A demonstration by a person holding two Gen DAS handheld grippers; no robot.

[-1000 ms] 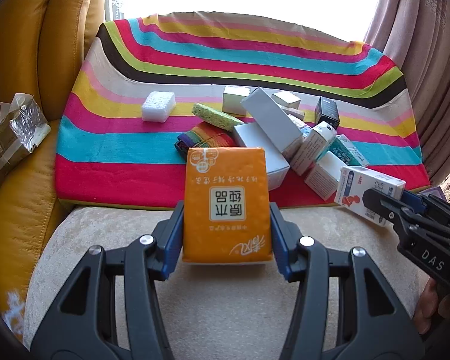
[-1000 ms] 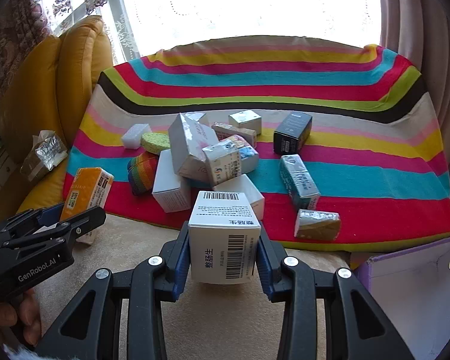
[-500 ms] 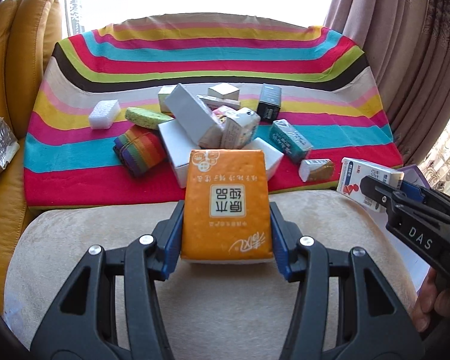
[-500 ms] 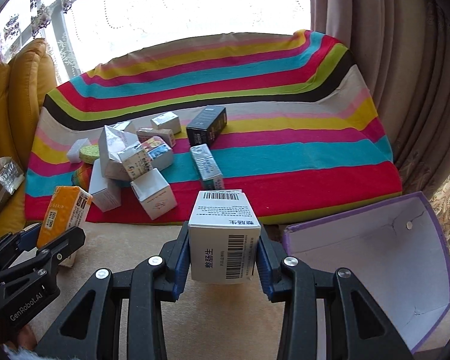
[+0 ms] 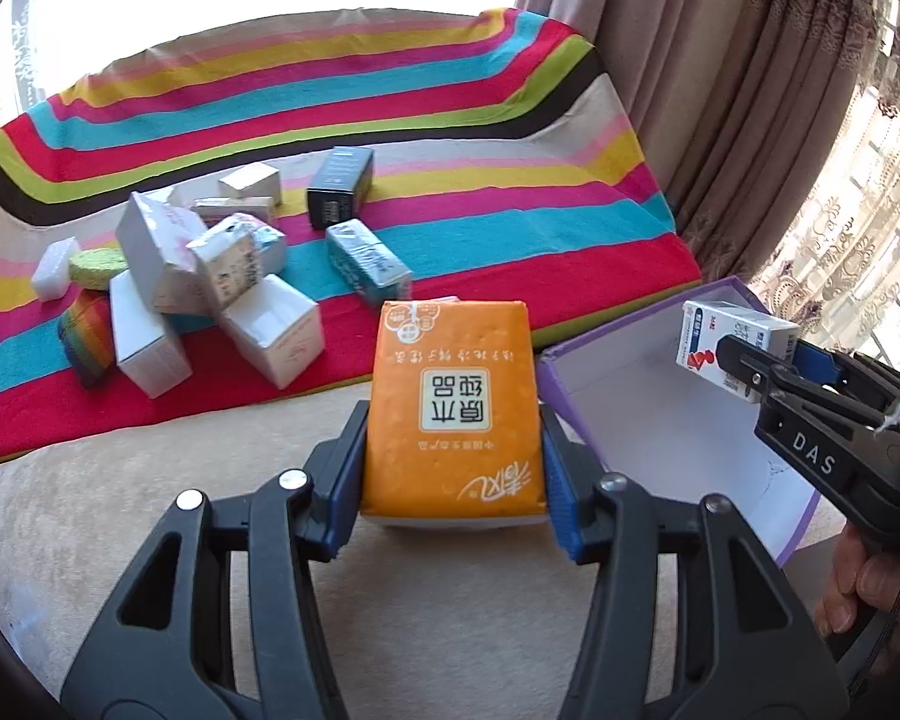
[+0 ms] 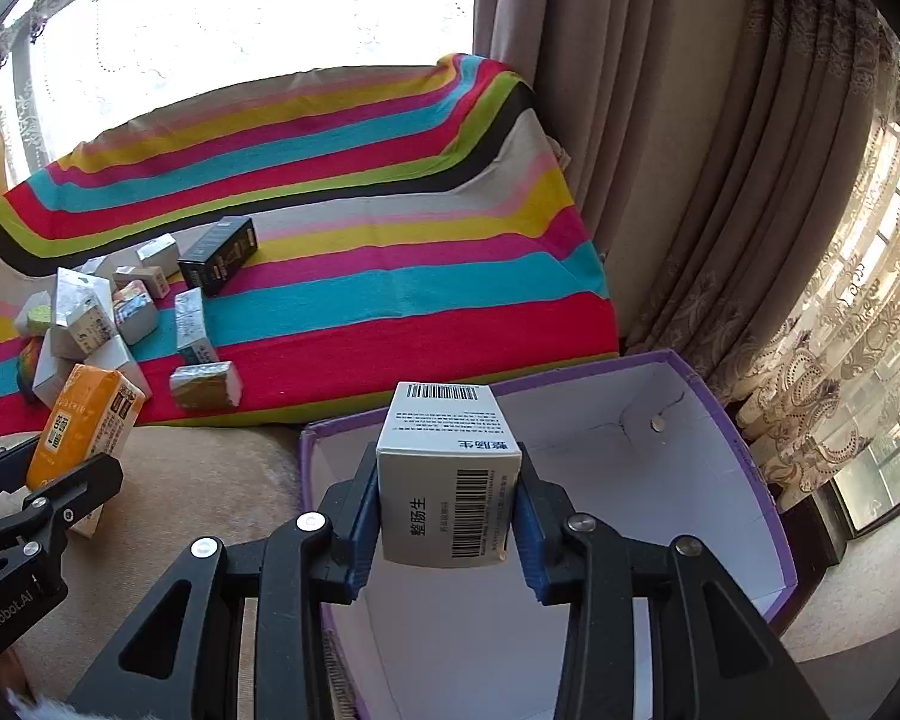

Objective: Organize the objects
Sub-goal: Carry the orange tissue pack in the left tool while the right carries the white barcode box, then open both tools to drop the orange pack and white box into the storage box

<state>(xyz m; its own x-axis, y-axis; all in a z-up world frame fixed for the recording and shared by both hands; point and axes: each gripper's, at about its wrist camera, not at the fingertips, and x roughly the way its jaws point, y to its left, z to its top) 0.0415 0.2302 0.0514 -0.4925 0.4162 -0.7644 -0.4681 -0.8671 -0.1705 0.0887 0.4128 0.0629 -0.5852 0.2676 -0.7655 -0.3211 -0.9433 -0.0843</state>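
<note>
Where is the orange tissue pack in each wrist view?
Left wrist: orange plastic-wrapped tissue pack at centre, clamped between the left gripper fingers.
Right wrist: same pack at lower left, beside the beige cushion.
Shared landmark: purple-rimmed white box.

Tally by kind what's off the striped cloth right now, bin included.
Orange pack, in the left gripper: 1
White box, in the right gripper: 1
Purple bin: 1
Total: 3
</note>
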